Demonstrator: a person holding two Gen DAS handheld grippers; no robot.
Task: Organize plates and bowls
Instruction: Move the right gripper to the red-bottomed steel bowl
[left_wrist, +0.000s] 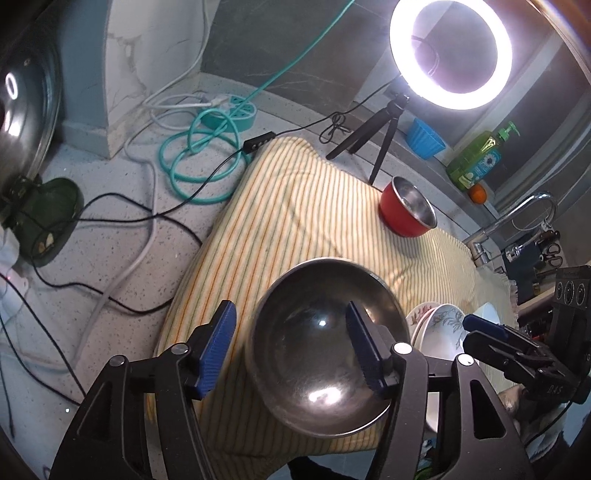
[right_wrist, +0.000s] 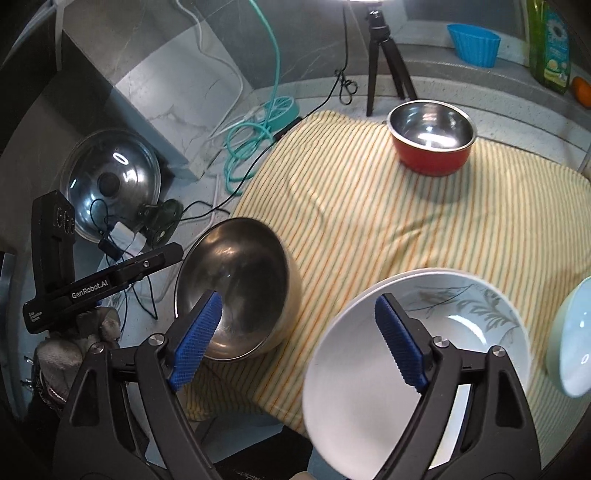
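My left tongs (left_wrist: 291, 347) stand wide, one finger inside the steel bowl (left_wrist: 325, 350) and one outside, gripping nothing. My right tongs (right_wrist: 299, 339) gape too, straddling the rim of the white bowl (right_wrist: 413, 362) stacked near the front of the striped cloth (right_wrist: 369, 206). I judge the steel light, stiff and slick; the china heavier and breakable. Both want a pinch on the rim. The red bowl (right_wrist: 430, 142) sits far back.

A speckled countertop (left_wrist: 122, 229) carries a striped cloth (right_wrist: 388, 221), coiled teal cable (left_wrist: 199, 155), ring-light tripod (left_wrist: 373, 136) and pot lid (right_wrist: 110, 177); steel bowl (right_wrist: 236, 288), red bowl (right_wrist: 432, 140) and white bowls (right_wrist: 406, 350) sit on the cloth.
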